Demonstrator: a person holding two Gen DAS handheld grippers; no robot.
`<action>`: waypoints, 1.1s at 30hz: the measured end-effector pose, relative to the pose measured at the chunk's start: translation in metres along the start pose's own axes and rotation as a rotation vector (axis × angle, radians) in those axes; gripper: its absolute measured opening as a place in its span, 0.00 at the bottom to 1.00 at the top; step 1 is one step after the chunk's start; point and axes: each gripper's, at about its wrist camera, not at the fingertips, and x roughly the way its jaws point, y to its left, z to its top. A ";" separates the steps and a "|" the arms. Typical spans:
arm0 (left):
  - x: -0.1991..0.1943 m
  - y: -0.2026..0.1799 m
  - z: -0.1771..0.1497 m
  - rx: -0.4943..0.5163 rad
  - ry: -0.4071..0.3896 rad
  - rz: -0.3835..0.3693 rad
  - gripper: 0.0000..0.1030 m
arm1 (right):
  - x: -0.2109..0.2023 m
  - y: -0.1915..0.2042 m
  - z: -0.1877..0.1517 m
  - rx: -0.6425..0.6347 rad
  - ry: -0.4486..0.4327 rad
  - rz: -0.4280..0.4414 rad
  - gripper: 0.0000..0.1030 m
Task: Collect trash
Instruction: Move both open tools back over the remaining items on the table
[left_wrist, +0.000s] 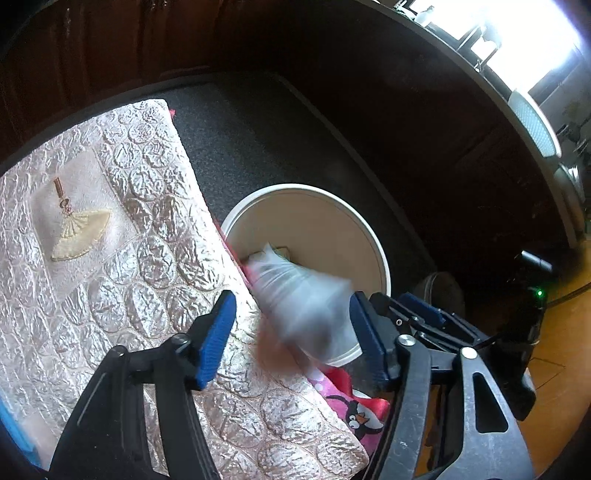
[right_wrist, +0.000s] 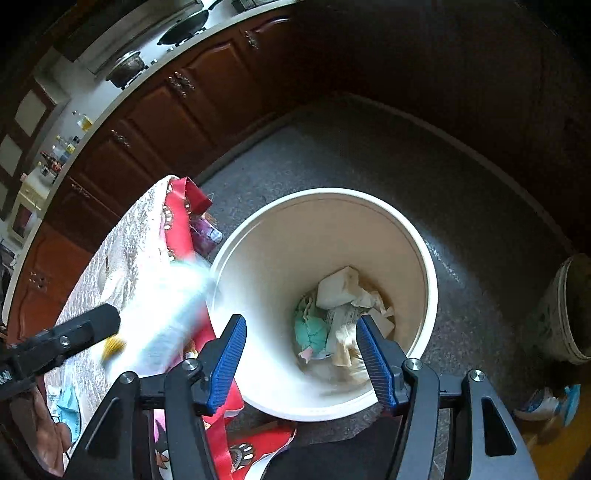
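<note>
Above the round white bin (left_wrist: 373, 236), a blurred translucent bottle (left_wrist: 306, 306) slants lengthwise toward it between the spread left gripper (left_wrist: 291, 328); right gripper (right_wrist: 301, 354) gapes empty.

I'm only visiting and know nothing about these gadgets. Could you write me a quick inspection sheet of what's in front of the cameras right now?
Surface: table under a shiny quilted cloth, a red printed cloth beneath it, beside dark speckled floor.
Job's things: white bin on the floor holding crumpled paper; a blurred white bottle between the table edge and the bin.
Clutter: small items at the table's near end, unclear.
Grippers: left gripper open around the blurred bottle; right gripper open, empty, above the bin.
Cables: nothing seen.
Surroundings: brown cabinets, stove with pots, second bucket.
</note>
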 end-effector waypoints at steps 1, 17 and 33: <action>-0.003 0.001 0.000 -0.002 -0.003 0.001 0.62 | -0.001 -0.001 0.000 0.004 0.002 0.002 0.58; -0.041 0.001 -0.019 0.052 -0.089 0.113 0.62 | -0.006 0.008 -0.002 -0.011 -0.006 0.009 0.58; -0.065 0.010 -0.028 0.029 -0.139 0.147 0.62 | -0.024 0.043 -0.008 -0.094 -0.043 -0.014 0.59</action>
